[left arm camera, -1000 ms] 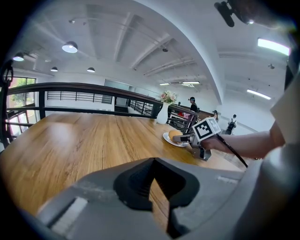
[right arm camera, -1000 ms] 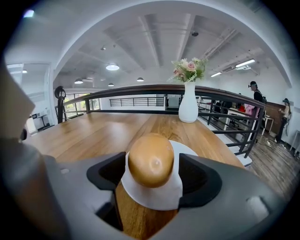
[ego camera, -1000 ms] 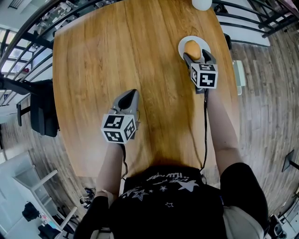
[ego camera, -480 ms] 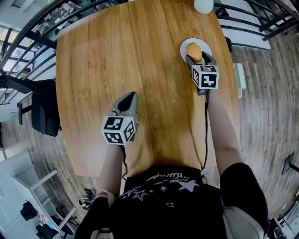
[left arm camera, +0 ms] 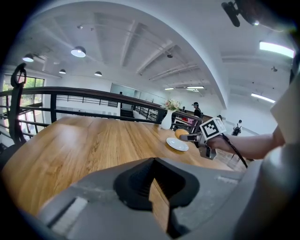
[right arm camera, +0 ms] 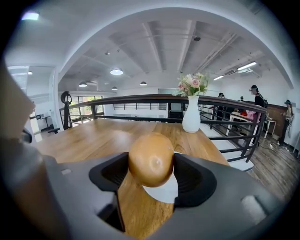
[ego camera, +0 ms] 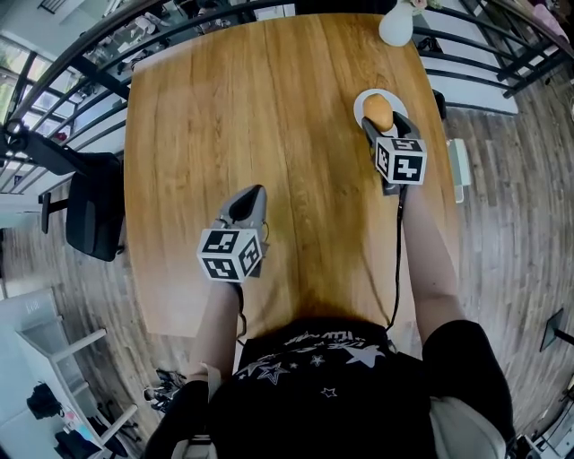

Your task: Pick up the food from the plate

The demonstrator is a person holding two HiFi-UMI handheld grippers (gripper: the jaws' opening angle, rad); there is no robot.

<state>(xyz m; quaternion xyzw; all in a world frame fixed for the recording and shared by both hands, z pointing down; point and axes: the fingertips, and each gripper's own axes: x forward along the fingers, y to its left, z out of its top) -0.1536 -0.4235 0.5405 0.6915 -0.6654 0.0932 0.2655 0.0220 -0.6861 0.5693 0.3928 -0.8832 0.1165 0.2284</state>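
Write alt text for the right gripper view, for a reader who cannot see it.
The right gripper, its fingers having just closed, grips a round brown bun just above a white plate on a wooden table. A white vase of flowers stands farther back beside a dark railing.

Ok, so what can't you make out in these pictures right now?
Plate: head view, mostly covered by the right gripper and the food its fingers have just closed on.
Whether the food clears the plate: right gripper view, the food itself blocks that; left gripper view, too small.
Flowers in the vase: head view, cut off by the top edge.
People in the background: right gripper view, too small.
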